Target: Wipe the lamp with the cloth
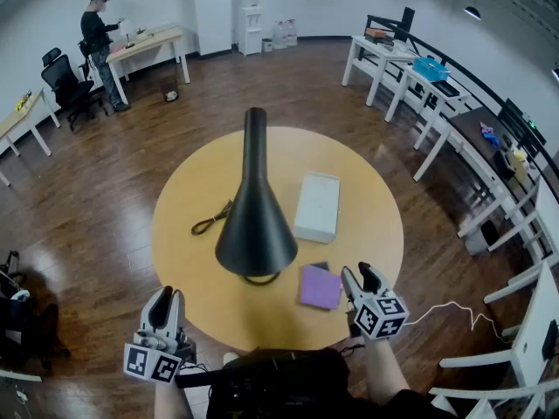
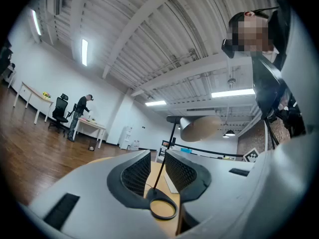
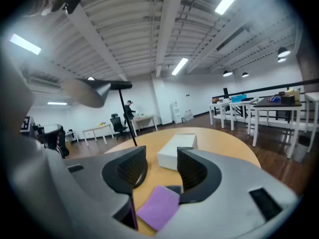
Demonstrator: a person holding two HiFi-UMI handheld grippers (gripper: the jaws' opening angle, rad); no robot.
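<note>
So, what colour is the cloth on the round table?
The square cloth is purple; head view shows it best.

My left gripper [image 1: 168, 302] is at the near left, pointing away from me and tipped slightly upward. Its jaws are only a little apart, with nothing pressed between them. My right gripper [image 1: 360, 276] is at the near right, angled downward and slightly leftward, jaws spread wide and empty.

Left claw [image 1: 164, 297] and right claw [image 1: 366, 276]: pale grey shells; black ribbed pads [image 3: 192, 171]; black-and-white square-marker cubes [image 1: 380, 317].
</note>
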